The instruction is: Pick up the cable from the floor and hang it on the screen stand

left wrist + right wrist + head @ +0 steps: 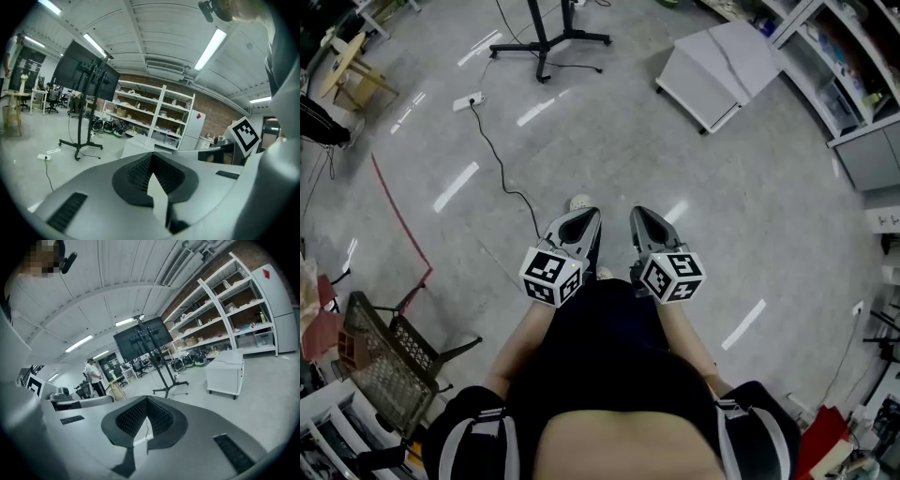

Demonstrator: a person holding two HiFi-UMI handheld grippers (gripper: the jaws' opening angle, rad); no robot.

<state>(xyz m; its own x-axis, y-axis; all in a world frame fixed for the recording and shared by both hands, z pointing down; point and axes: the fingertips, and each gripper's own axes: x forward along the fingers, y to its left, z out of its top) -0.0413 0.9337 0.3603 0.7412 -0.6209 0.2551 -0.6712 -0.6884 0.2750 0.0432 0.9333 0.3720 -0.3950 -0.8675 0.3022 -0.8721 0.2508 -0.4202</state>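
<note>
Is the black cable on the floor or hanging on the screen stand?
On the floor: the cable trails across it from a power strip, clear of the screen stand.

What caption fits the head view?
Both shut, the left claw and right claw point toward the black floor cable and screen stand.

The head view looks steeply down from above the person onto the glossy grey concrete floor (pixel 609 141). The left tool (pixel 581 217) and right tool (pixel 645 217) lie close below it at mid-frame. The left gripper view rides just behind the left tool's jaws, which fill its lower half, and faces almost level across the room. The right gripper view sits likewise on the right tool. All three views share the black wheeled screen stand (pixel 546 45) and the low white box-shaped cabinet (pixel 717 70). Each gripper view catches the other tool at its inner edge.
</note>
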